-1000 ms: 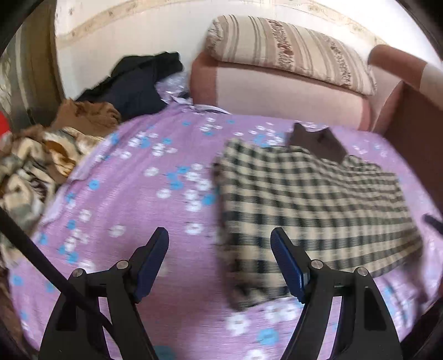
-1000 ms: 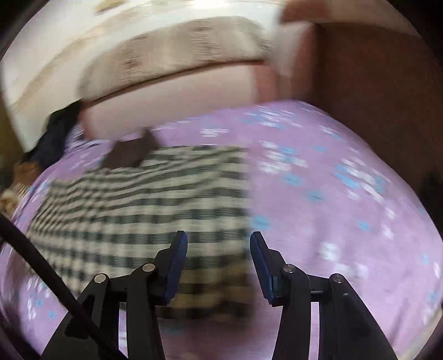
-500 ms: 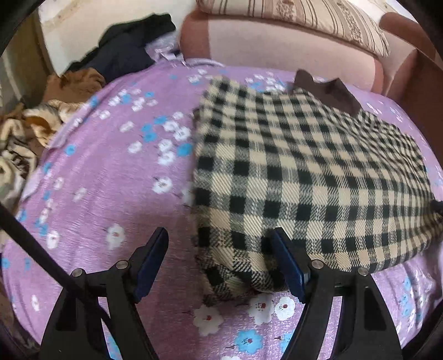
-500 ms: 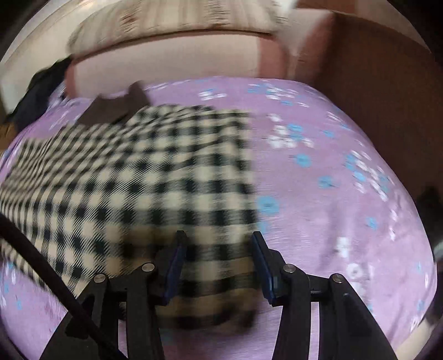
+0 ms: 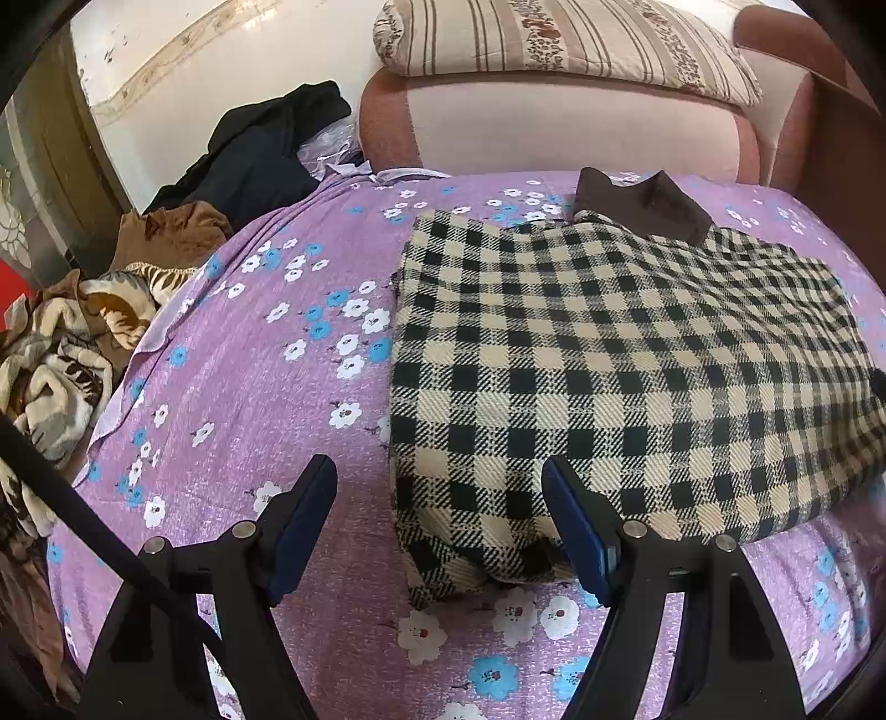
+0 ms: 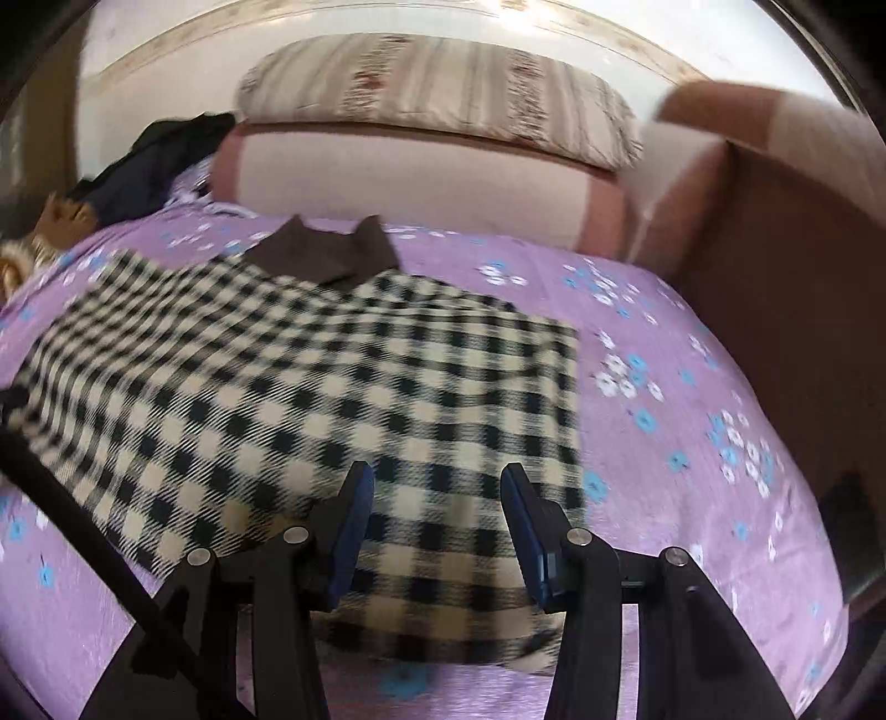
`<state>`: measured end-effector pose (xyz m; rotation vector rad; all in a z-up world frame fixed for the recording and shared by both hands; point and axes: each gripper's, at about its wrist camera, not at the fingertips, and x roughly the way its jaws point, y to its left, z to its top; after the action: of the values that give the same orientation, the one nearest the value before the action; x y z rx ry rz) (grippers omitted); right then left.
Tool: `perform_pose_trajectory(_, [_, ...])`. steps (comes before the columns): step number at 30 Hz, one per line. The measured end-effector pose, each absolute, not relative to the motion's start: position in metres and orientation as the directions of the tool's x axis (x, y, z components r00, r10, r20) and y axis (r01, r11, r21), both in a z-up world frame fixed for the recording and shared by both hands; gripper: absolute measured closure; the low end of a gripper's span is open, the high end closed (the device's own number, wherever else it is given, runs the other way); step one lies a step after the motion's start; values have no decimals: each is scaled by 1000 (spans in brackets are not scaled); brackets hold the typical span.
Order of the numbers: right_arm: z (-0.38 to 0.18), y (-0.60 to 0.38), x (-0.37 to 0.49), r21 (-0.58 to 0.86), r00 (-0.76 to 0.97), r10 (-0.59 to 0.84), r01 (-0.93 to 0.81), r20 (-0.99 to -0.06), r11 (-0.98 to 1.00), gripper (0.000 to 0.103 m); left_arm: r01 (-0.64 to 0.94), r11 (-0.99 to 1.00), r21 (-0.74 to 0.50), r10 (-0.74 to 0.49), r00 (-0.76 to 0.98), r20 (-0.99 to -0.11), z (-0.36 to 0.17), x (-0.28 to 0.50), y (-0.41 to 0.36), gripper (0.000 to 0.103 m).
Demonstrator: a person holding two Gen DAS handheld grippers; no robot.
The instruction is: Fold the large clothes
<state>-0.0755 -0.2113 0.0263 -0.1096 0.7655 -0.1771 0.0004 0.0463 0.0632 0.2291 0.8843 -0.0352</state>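
Left wrist shows my left claw [image 5: 440,520] apart over the checked coat [image 5: 609,376] on the bed [image 5: 249,399]; right claw [image 6: 437,518] likewise apart.

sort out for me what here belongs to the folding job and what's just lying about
Part of the job:
- checked garment with brown collar, flat on the purple floral sheet
- left gripper, jaws open at its near corner
- right gripper, jaws open over its near edge

Just lying about:
- black clothing
- brown garment
- patterned blanket
- striped pillow
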Motion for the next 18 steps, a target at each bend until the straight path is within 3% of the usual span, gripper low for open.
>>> perform_pose_trajectory(18, [-4,-173,-63,-210,669,-146,-15,-728,978,49,168,968,189,58,579,-813,36,10,39,28])
